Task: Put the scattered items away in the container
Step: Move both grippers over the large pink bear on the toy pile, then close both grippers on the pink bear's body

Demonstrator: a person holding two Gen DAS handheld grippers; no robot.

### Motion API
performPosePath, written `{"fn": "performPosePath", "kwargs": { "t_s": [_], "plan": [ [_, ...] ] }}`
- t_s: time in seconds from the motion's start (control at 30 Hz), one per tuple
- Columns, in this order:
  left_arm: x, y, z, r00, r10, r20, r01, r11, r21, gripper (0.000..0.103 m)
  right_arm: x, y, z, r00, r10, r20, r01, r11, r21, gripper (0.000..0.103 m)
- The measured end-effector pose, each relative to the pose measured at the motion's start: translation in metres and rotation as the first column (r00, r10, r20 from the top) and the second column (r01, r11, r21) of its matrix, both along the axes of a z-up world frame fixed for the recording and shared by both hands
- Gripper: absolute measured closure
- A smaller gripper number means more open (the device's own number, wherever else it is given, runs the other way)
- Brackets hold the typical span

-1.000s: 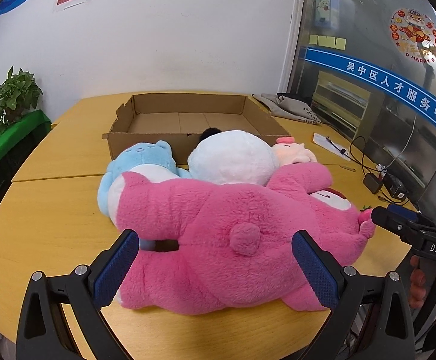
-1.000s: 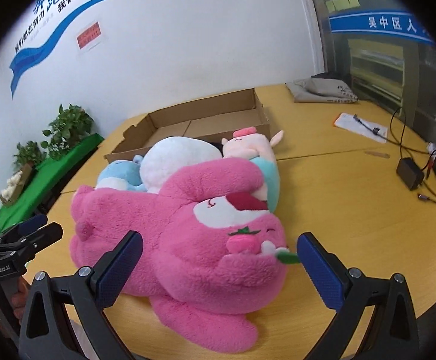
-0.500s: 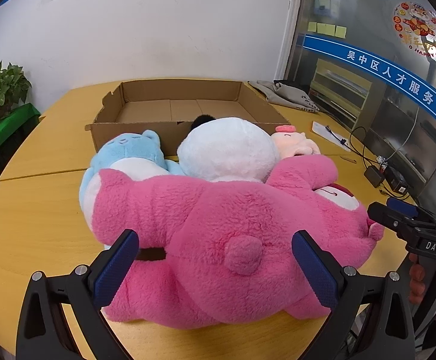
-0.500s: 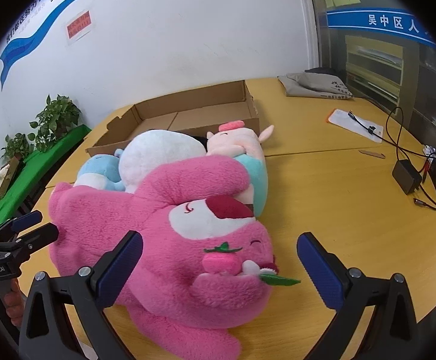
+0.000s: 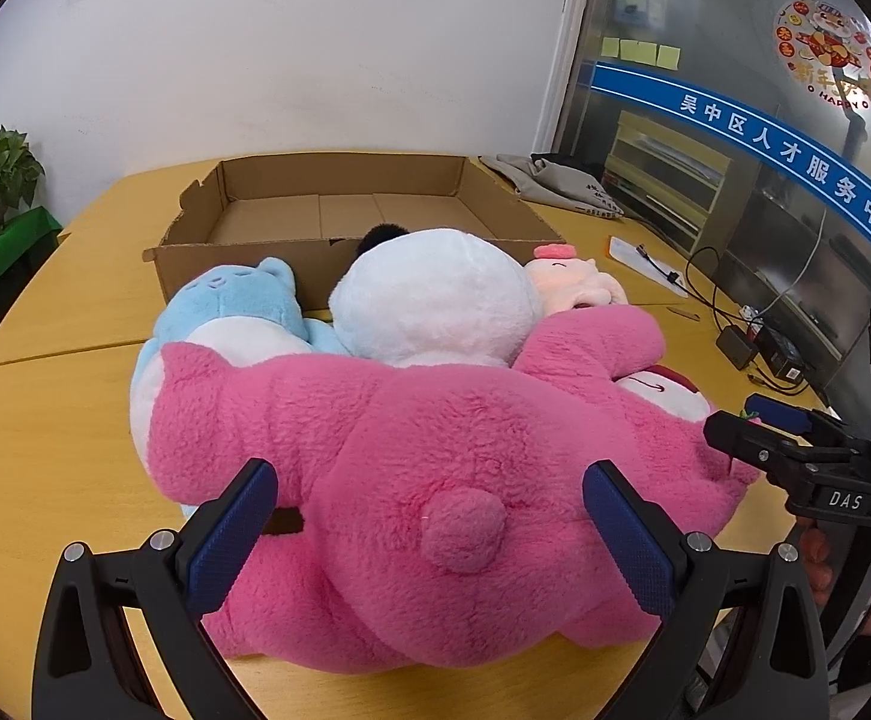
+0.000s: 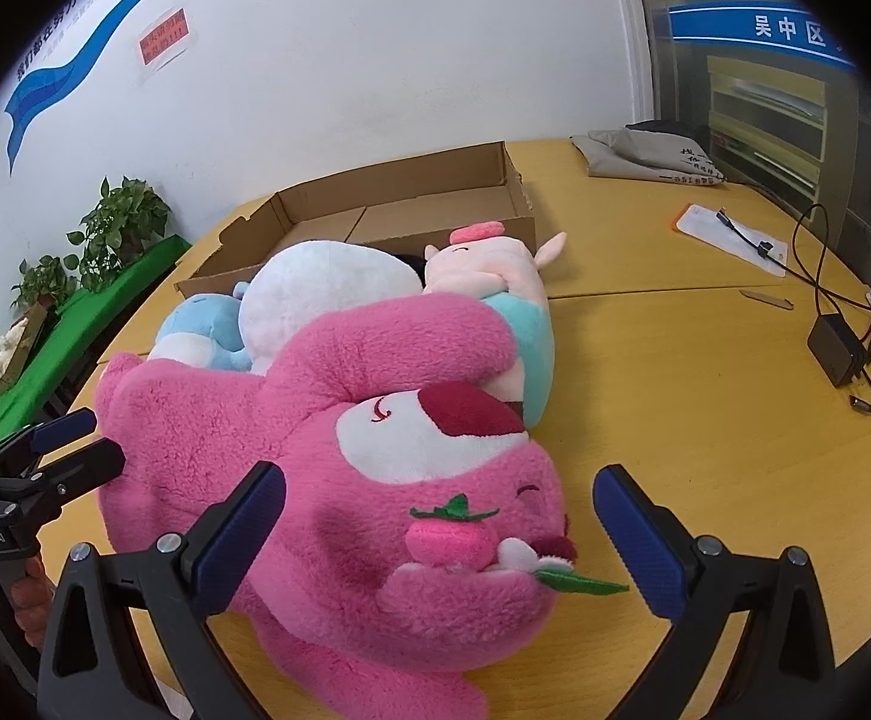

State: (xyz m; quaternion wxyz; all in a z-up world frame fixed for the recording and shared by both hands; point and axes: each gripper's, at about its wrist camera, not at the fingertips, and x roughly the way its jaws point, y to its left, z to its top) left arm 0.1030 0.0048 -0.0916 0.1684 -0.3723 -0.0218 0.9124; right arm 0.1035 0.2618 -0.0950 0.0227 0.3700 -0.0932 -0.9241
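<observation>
A big pink plush bear [image 5: 411,468] lies on the yellow table; its face shows in the right wrist view [image 6: 411,468]. Behind it lie a light blue plush [image 5: 237,306], a white round plush [image 5: 435,300] and a peach-and-teal plush [image 6: 495,276]. An open, shallow cardboard box [image 5: 345,216] stands behind them, also in the right wrist view [image 6: 387,204]. My left gripper [image 5: 429,540] is open, its fingers on either side of the bear's rump. My right gripper [image 6: 435,540] is open around the bear's head.
A grey cloth bag [image 6: 651,156], a paper with a cable [image 6: 735,234] and black adapters with wires [image 6: 837,348] lie at the right of the table. Potted plants [image 6: 117,228] on a green shelf stand at the left. The wall is behind the box.
Both grippers have moved forward toward the pink bear, which now sits deeper between each pair of open fingers. The toys have not moved.
</observation>
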Motion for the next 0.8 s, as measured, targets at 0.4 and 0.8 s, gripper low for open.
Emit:
{"fn": "performPosePath", "kwargs": {
  "t_s": [0.4,0.8],
  "plan": [
    [-0.026,-0.003,-0.025,0.995,-0.034,0.091,0.03,0.999,0.042,0.001,-0.015,0.014,-0.032,0.998,0.01,0.064,-0.006,0.998,-0.061,0.001],
    [-0.028,-0.009,-0.036,0.989,-0.106,0.105,0.096,0.991,0.098,0.006,-0.026,0.021,-0.054,0.994,0.087,0.061,-0.074,0.98,-0.184,0.001]
  ]
}}
